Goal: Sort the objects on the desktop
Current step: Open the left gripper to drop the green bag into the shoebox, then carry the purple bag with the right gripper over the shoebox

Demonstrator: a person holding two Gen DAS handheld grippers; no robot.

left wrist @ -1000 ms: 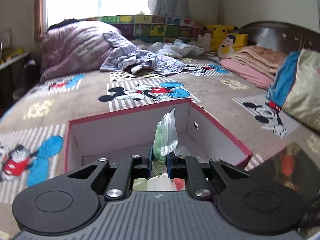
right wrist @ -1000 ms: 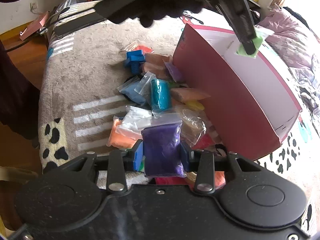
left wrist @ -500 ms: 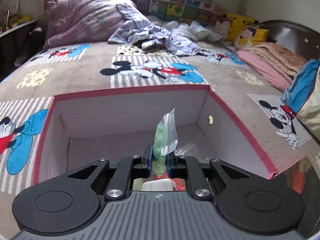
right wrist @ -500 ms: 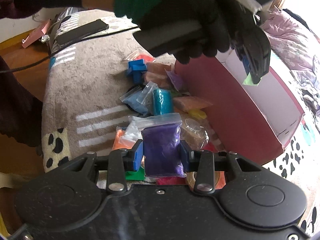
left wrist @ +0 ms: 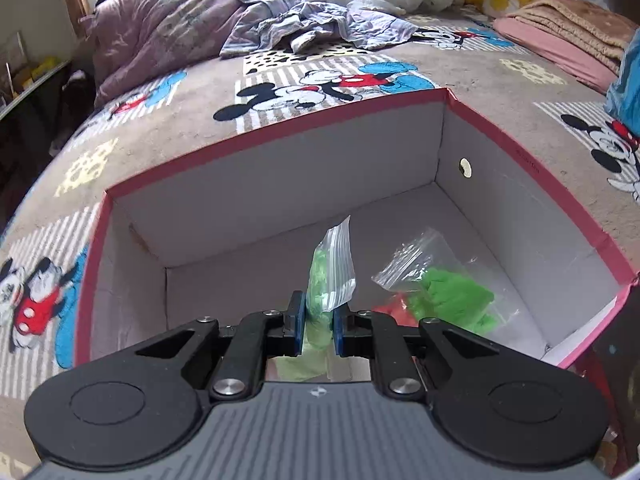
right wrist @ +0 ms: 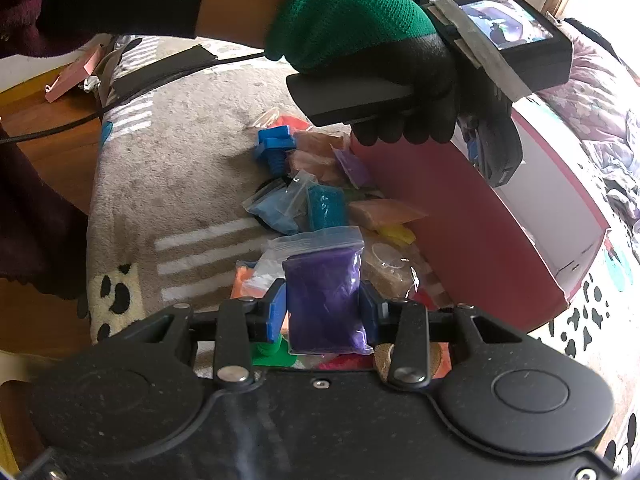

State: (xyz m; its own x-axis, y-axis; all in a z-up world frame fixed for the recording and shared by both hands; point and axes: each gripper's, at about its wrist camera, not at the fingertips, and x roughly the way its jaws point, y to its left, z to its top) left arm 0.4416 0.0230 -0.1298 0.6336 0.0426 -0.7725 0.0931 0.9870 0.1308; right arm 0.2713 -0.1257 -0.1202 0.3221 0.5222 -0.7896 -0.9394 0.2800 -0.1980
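My left gripper point(left wrist: 316, 322) is shut on a small clear bag of light green stuff point(left wrist: 330, 276), held over the inside of the red-rimmed white box point(left wrist: 280, 184). On the box floor to the right lie a bright green bag point(left wrist: 456, 296) and a red one point(left wrist: 394, 312). My right gripper point(right wrist: 324, 312) is shut on a purple bag point(right wrist: 324, 292) above a pile of coloured bags point(right wrist: 320, 208) beside the box's red outer wall point(right wrist: 460, 232). A gloved hand point(right wrist: 384, 76) holds the left gripper over that box; its fingertips are hidden behind the wall.
The box stands on a bed with a cartoon-mouse blanket point(left wrist: 320, 84). A rumpled quilt point(left wrist: 168, 28), clothes and folded blankets point(left wrist: 560, 28) lie farther back. A blue plastic bolt point(right wrist: 274, 148) sits by the pile. A cable and a wooden floor point(right wrist: 60, 128) are at the left.
My left gripper has dipped forward and down over the box with the light green bag, so the box floor and its bags show. The right gripper has held still with the purple bag.
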